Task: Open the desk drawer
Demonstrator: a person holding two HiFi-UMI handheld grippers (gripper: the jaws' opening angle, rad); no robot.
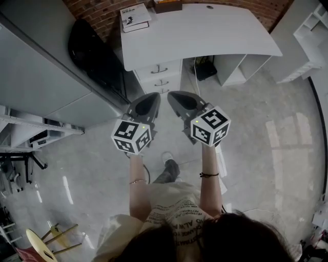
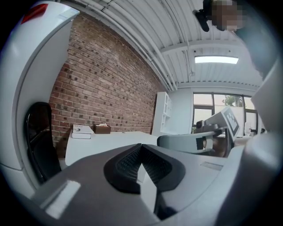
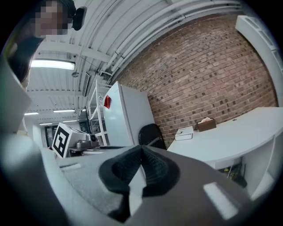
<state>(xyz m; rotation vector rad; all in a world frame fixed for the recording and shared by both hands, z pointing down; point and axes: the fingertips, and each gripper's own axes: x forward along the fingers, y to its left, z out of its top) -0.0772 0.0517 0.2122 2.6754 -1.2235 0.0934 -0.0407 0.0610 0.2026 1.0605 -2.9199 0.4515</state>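
Observation:
A white desk (image 1: 205, 30) stands against the brick wall, with a stack of shut drawers (image 1: 160, 75) under its left end, each with a small metal handle. My left gripper (image 1: 147, 102) and right gripper (image 1: 180, 100) hang side by side in the air in front of that stack, apart from it. Both are shut with nothing between the jaws. In the left gripper view the left gripper (image 2: 141, 146) is tilted up over the desk (image 2: 110, 142). The right gripper (image 3: 141, 149) sees the desk (image 3: 230, 137) off to its right. Neither gripper view shows the drawers.
A book (image 1: 135, 17) and a brown tissue box (image 1: 167, 5) lie on the desk. A black chair (image 1: 95, 53) stands left of the drawers beside a large white cabinet (image 1: 36, 66). White shelves (image 1: 312, 28) stand at right, cables (image 1: 205, 69) under the desk.

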